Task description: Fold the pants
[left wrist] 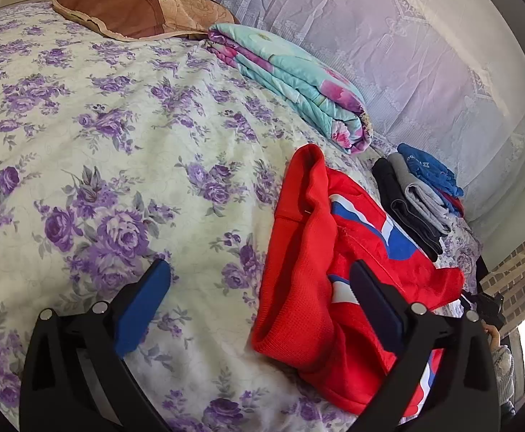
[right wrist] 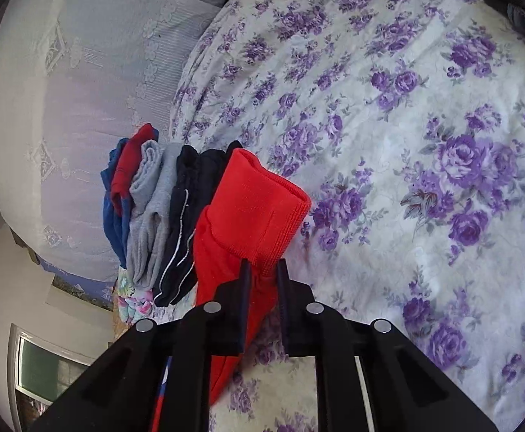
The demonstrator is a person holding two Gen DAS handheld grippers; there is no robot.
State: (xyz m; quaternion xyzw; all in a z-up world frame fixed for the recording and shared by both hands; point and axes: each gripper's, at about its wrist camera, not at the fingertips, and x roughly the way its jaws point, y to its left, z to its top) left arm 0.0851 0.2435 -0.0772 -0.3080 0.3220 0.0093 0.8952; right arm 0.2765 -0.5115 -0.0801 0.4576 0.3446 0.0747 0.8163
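The red pants [left wrist: 320,252] with blue and white stripes lie bunched on the floral bedspread [left wrist: 118,144]. My left gripper [left wrist: 259,280] is open and empty above the bed, its right finger over the red fabric. In the right wrist view my right gripper [right wrist: 263,270] is shut on the red pants [right wrist: 255,201] near a ribbed cuff and holds them lifted off the bed.
A stack of folded clothes, black, grey, blue and red [left wrist: 417,194] [right wrist: 154,208], lies beside the pants near the bed's edge. A folded teal floral quilt [left wrist: 291,82] and a brown pillow [left wrist: 133,10] lie farther back. A lace curtain [left wrist: 406,54] hangs behind.
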